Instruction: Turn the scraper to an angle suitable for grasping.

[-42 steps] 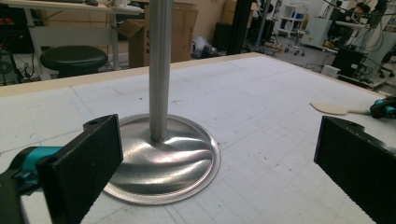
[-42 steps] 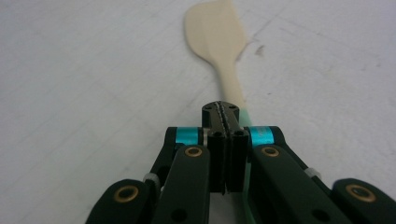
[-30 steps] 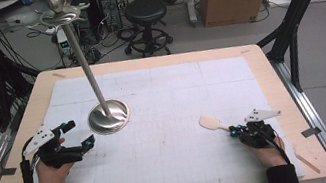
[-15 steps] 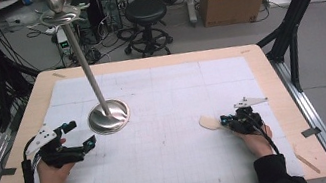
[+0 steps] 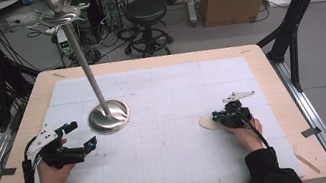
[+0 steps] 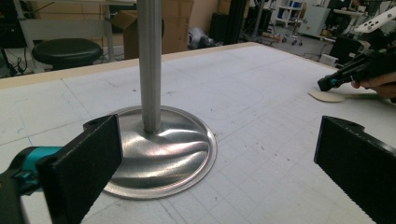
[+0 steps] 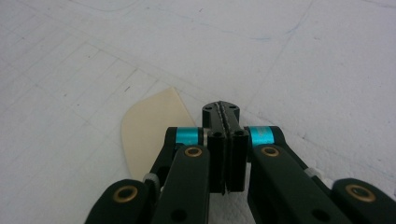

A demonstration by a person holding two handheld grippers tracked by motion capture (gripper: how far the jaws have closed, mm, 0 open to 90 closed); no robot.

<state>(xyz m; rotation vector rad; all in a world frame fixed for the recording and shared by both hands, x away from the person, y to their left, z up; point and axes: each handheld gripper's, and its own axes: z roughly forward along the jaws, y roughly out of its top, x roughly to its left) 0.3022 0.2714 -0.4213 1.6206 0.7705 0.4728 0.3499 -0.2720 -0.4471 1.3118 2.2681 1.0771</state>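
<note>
1. In the high view, we see a shiny metal stand [image 5: 108, 116] on the white mat [image 5: 171, 151], and we use it as our landmark. Its thin pole goes up from a round base.
2. In that same view, our left gripper [image 5: 80, 136] sits just beside the stand's base, on the side near the person. Its jaws are wide apart with nothing in them.
3. Our right gripper [image 5: 216, 116] is well away from the stand, toward the far right of the mat. A flat, pale wooden spatula [image 5: 207, 123] lies under its tip.
4. In the left gripper view, we see two black jaws far apart and holding nothing. The stand [image 6: 159, 144] is just past them, closer to the left jaw. Off beyond the stand, the right gripper [image 6: 327, 85] hangs over the spatula [image 6: 327, 96].
5. In the right gripper view, the right gripper [image 7: 221, 112] has its jaws pressed tight together with nothing between them. The spatula [image 7: 152, 128] lies flat on the mat, below the jaws and a bit to the left. We cannot tell if they touch it.
</note>
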